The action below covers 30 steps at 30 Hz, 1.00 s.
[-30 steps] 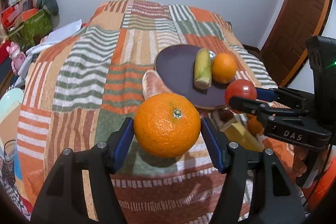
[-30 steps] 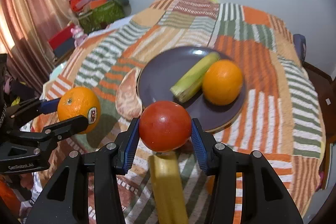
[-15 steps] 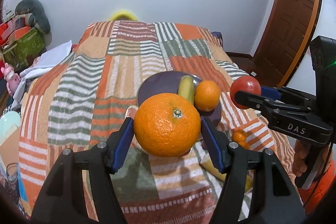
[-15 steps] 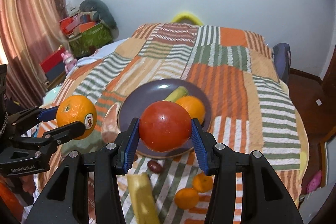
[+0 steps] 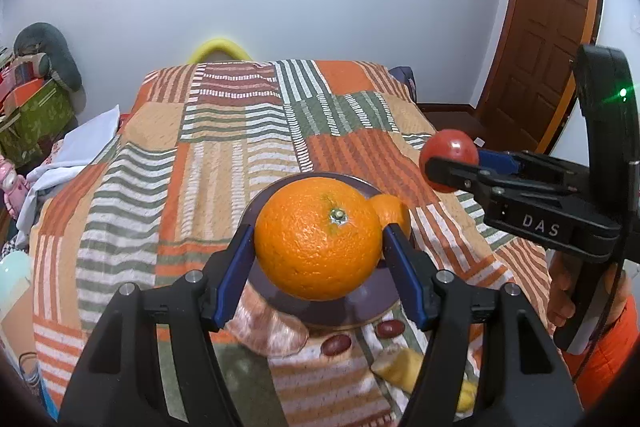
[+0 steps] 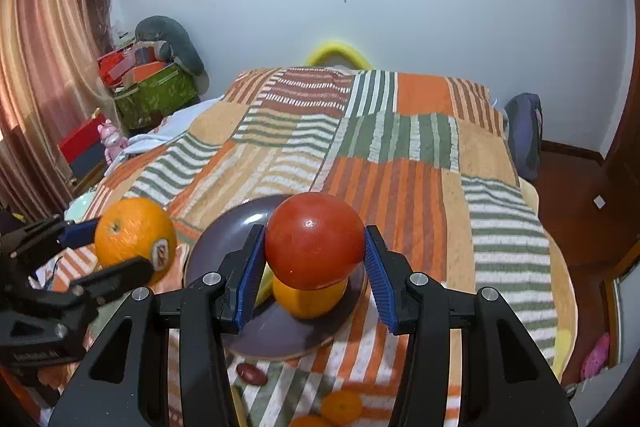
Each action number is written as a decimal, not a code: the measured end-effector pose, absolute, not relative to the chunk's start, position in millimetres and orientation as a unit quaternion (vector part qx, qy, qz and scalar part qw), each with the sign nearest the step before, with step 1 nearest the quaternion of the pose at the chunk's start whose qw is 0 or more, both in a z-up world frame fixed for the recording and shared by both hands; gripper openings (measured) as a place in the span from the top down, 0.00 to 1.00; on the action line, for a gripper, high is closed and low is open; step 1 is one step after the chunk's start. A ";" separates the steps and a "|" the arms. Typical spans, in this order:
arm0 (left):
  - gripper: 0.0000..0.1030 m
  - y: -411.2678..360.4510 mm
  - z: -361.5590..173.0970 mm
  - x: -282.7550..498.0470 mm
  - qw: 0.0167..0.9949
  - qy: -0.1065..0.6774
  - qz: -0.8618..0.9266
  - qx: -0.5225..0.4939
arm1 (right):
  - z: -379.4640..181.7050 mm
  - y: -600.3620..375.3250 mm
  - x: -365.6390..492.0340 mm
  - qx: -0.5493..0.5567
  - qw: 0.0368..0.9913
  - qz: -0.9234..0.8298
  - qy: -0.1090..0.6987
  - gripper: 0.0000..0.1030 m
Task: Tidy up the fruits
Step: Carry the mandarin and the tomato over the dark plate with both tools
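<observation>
Your left gripper [image 5: 318, 247] grips a big orange [image 5: 318, 239], your right gripper [image 6: 314, 257] a red tomato [image 6: 315, 240], both held above the purple plate [image 6: 224, 239] w/ another orange [image 6: 310, 301] on the striped bedspread [image 6: 400, 163].

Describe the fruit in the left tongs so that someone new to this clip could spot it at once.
Start at the striped bedspread and find the dark plate near its front edge. Above the plate, the left tongs grip a big orange. Unlike the smaller orange on the plate, it is held in the air and carries a sticker on its side.
</observation>
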<state>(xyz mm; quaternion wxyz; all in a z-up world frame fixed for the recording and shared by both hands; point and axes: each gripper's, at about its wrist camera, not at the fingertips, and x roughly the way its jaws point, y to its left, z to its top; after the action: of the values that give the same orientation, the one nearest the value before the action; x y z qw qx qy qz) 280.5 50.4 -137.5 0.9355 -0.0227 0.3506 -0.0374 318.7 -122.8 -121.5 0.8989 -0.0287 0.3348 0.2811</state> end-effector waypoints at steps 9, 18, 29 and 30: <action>0.37 58.0 -147.1 321.7 0.933 0.358 -0.032 -0.033 | -126.0 -111.1 341.3 -0.038 0.898 0.288 0.332 0.56; 0.37 73.1 -179.4 368.3 0.914 0.400 -0.027 -0.058 | -146.1 -97.1 361.2 -0.055 0.889 0.294 0.348 0.56; 0.37 75.4 -216.6 395.5 0.888 0.454 -0.032 -0.074 | -164.9 -91.4 372.9 -0.062 0.876 0.299 0.374 0.56; 0.37 76.1 -218.0 396.5 0.885 0.458 -0.035 -0.077 | -164.9 -91.3 372.3 -0.062 0.875 0.300 0.374 0.56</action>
<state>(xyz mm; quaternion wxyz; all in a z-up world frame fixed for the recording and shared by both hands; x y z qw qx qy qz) 396.5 76.1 -218.0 0.8851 -0.0771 0.4576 -0.0348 372.3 -91.3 -164.9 0.8754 -0.0616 0.3741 0.2999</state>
